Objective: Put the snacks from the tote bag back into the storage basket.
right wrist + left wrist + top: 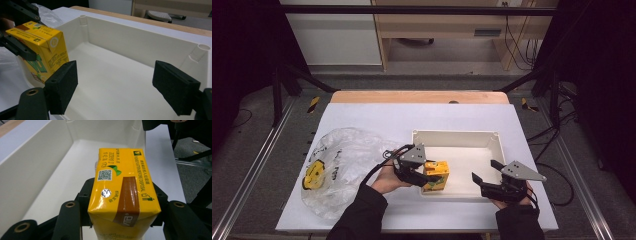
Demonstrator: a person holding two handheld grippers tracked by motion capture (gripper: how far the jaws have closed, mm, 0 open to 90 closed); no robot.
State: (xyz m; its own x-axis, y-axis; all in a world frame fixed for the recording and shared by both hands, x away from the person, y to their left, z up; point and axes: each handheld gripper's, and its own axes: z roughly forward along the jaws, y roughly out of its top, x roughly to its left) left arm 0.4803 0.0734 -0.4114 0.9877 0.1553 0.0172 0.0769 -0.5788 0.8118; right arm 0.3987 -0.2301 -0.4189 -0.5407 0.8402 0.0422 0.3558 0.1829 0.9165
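The left gripper (424, 175) is clamped on a yellow drink carton (435, 176), its jaws pressing the carton's two broad sides, as the left gripper view shows with the carton (120, 192) filling the space between them. The carton sits at the near left corner of the white tray (492, 137), over the tray's inside; whether its base touches the tray floor or hangs just above it is hard to tell from here. The right gripper (486, 179) rests at the tray's near right edge with its jaws wide apart and nothing between them, facing across the bare tray floor (120, 82) toward the carton (42, 50). A crumpled clear plastic bag (337, 165) lies on the white table cover (377, 112), near its left edge.

The likely risk is in the release: the carton stands close against the tray's left wall, so opening the jaws while it leans could tip it onto the rim. Squeezing harder could dent the thin card sides.
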